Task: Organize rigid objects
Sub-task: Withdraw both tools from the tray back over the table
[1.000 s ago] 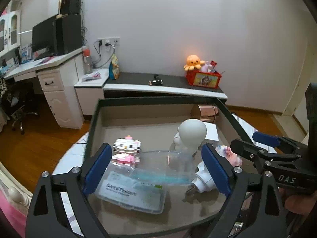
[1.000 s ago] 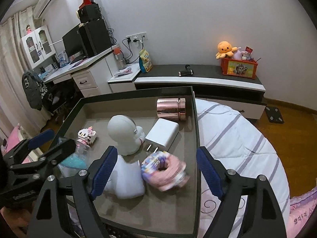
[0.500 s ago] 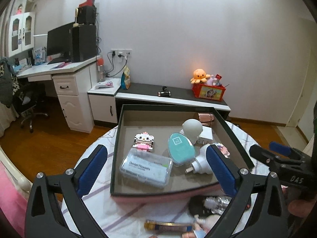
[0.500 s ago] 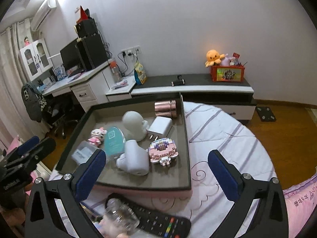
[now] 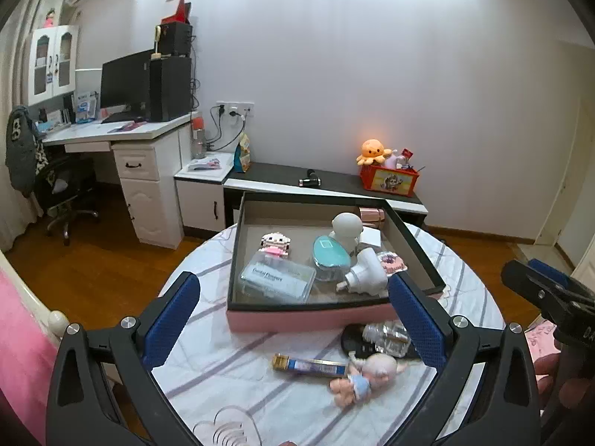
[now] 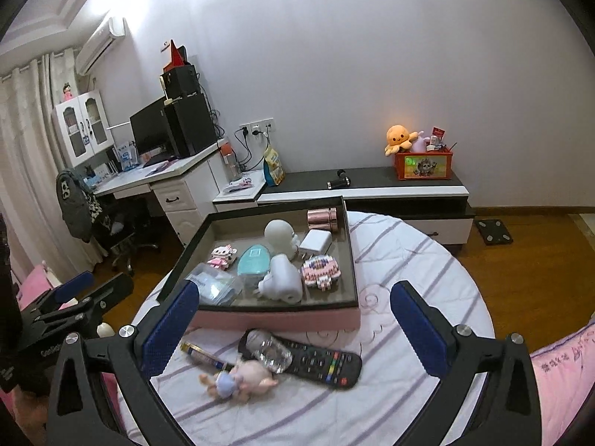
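A pink box with a dark rim (image 5: 308,317) (image 6: 282,319) stands on the round table. It holds a clear floss case (image 5: 277,278), a teal oval case (image 5: 330,253), a white plug (image 6: 280,278), a white round figure (image 6: 279,236), brick toys and a copper tin (image 6: 322,218). In front of the box lie a black remote (image 6: 319,363), a clear bottle (image 6: 269,349), a gold-capped tube (image 5: 310,364) and a small doll (image 5: 362,373). My left gripper (image 5: 293,319) and right gripper (image 6: 293,329) are both open and empty, held above the table's near side.
The round table has a white striped cloth (image 6: 409,278). A desk with a monitor (image 5: 126,85) stands at the left, a low cabinet with an orange plush (image 5: 372,150) at the back wall. Pink bedding (image 6: 557,371) lies at the right.
Both grippers have pulled up and back from the box. The items in front of the box have come into view.
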Available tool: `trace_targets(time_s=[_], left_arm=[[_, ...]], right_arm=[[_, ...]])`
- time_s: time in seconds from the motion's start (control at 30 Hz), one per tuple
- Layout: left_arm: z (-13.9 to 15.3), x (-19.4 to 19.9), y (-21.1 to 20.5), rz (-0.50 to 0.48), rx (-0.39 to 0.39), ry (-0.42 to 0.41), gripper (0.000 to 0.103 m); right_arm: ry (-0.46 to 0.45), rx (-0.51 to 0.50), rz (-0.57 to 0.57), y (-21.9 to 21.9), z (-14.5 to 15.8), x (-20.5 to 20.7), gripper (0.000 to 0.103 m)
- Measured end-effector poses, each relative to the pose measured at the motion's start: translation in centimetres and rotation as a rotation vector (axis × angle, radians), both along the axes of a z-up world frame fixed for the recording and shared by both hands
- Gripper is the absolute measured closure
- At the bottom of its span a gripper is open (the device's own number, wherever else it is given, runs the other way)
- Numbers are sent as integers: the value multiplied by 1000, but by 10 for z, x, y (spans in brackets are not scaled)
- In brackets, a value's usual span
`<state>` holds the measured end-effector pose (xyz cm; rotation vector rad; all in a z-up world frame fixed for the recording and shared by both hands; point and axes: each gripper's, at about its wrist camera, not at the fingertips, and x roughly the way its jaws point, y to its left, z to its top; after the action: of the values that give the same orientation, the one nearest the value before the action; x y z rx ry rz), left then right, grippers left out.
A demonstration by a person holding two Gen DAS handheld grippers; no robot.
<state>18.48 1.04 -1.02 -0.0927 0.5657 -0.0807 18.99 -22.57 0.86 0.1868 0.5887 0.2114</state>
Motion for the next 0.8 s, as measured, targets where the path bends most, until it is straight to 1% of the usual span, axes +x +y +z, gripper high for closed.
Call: trace_targets(time_s=[0.27, 0.5, 0.8], left_arm=[[-1, -34, 4, 17, 8, -3, 1], [0, -59, 5, 24, 10, -15, 0], [0, -72, 1, 12, 13, -17, 0]], right_arm=[[1, 4, -9, -2, -5, -32, 0], [-29, -6, -7, 2, 3, -54, 0], [-48, -17, -14, 1, 9, -69, 0]])
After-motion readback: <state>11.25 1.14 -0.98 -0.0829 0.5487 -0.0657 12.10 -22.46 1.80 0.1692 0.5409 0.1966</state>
